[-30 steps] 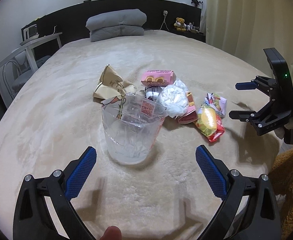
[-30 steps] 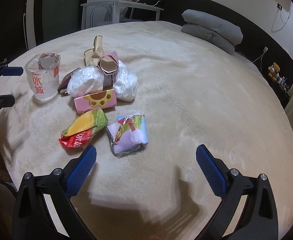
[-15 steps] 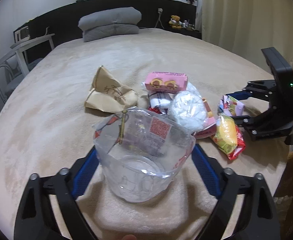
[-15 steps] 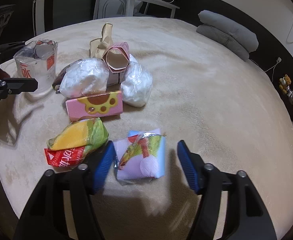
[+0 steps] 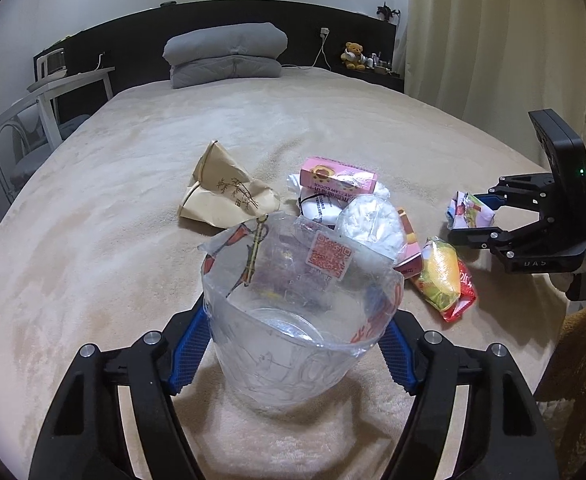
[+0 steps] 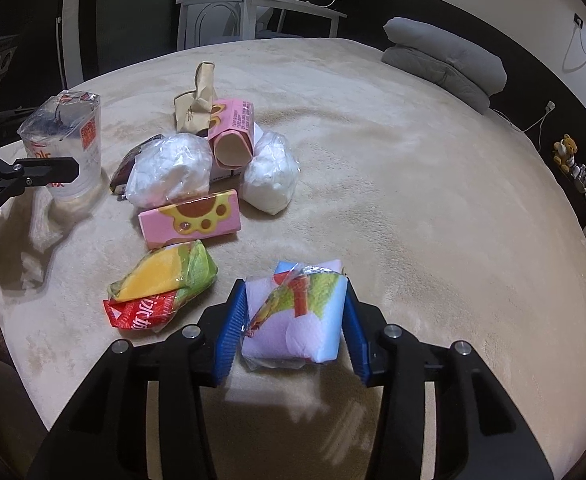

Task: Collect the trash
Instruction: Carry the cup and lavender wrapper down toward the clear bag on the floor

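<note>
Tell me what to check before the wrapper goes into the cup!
1. Left gripper shut on the plastic cup: ok.
2. Right gripper shut on the pastel wrapper: ok.
3. Cup upright on the bed: ok.
4. Cup mouth open, nothing inside: ok.
5. Wrapper lifted off the bed: cannot tell.
6. Yellow-green snack bag apart from the right gripper: ok.

Trash pile (image 5: 345, 208) crowds bed (image 5: 133, 240) centre: pink boxes, white bags, brown paper bag packed touching, no gap between. Plastic cup (image 5: 293, 340) fills left tongs (image 5: 293, 344); lilac packet (image 6: 297, 316) fills right tongs (image 6: 295, 320). Yellow-red wrapper (image 6: 161, 292) lies just left of right tongs. Open blanket far and right of pile; pillows (image 6: 449, 60) at far headboard.
</note>
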Tool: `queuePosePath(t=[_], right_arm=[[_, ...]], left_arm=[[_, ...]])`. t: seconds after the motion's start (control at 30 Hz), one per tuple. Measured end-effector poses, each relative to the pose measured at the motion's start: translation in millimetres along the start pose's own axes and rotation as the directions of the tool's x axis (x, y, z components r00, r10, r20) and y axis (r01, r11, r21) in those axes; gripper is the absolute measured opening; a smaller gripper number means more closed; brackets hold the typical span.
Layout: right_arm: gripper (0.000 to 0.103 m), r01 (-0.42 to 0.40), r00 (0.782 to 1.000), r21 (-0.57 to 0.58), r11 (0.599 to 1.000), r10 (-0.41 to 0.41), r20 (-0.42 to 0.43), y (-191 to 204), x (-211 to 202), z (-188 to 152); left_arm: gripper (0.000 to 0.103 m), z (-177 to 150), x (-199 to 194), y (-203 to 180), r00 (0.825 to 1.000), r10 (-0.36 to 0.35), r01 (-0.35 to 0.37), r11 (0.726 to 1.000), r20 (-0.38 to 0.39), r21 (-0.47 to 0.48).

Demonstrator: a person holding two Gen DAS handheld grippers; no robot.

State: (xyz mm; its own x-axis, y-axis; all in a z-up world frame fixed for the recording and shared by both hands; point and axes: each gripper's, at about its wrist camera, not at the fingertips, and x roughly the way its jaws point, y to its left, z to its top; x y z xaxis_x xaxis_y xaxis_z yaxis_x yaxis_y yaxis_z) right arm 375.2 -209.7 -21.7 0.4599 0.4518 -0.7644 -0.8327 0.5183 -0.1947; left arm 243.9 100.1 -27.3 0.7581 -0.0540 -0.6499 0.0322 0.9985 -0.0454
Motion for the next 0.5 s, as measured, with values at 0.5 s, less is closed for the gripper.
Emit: queuePosePath(t=[0.5], right_arm=[[0.046,0.006,0.994,0.136,0.991,-0.022,0.111,13,-86,-22]], left_arm=[[0.073,-11,-68,-31,0.989,-0.028,0.036,0.998,0.145,-0.055]])
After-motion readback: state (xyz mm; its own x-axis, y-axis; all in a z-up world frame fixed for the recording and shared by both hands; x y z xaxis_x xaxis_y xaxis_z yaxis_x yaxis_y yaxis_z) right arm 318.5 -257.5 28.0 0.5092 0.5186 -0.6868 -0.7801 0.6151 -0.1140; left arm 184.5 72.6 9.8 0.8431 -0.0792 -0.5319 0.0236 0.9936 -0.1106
